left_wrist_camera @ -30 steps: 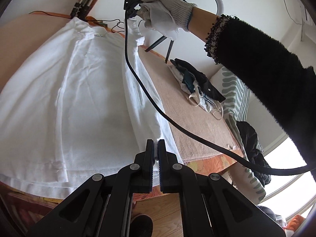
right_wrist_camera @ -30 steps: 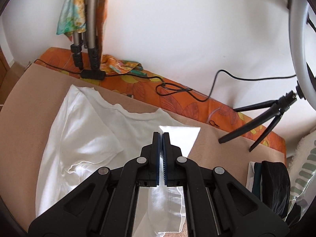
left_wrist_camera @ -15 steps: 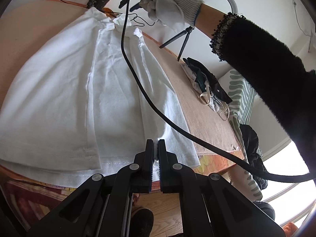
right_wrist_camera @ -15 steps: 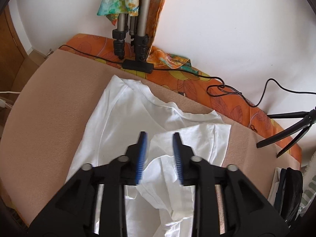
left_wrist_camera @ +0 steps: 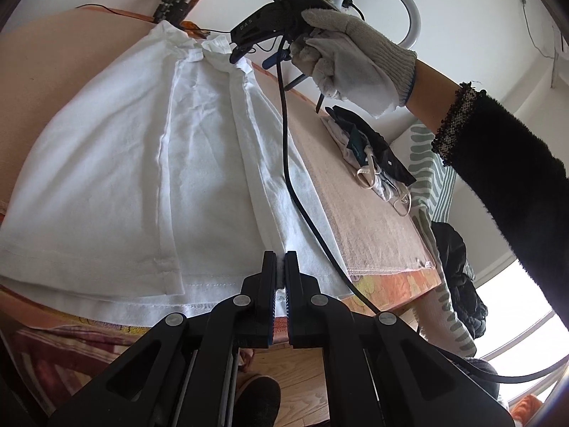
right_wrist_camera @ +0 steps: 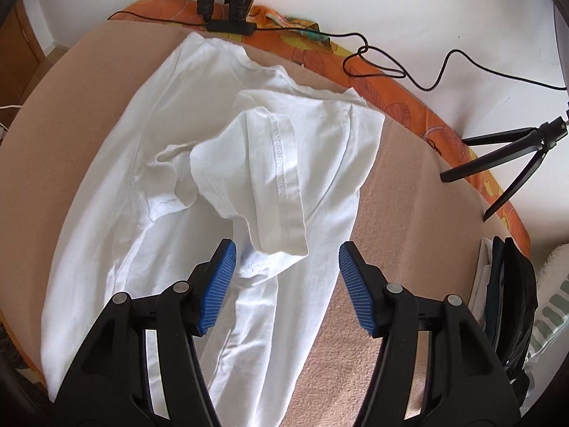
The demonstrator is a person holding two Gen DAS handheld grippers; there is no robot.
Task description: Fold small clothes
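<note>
Right wrist view: right gripper point(right_wrist_camera: 287, 286) points steeply down over the white T-shirt point(right_wrist_camera: 149, 163), jaws opening, nothing pressed between the pads; the folded-in sleeve point(right_wrist_camera: 263, 185) lies loose just ahead of and between the blue pads point(right_wrist_camera: 218, 290). Shirt's long axis runs from collar, far, to hem, near, along the tan blanket point(right_wrist_camera: 409, 249). Left wrist view: left gripper point(left_wrist_camera: 281, 267) is closed, pinching the shirt's hem point(left_wrist_camera: 199, 297) at the near table edge. Gloved hand point(left_wrist_camera: 348, 53) carries the right gripper over the collar end. Judgement: right side fold is laid; the left gripper is nearer the hem. Room: white wall, ring light point(left_wrist_camera: 409, 10), small tripod point(right_wrist_camera: 505, 149), other clothes point(left_wrist_camera: 370, 156) to the right.
</note>
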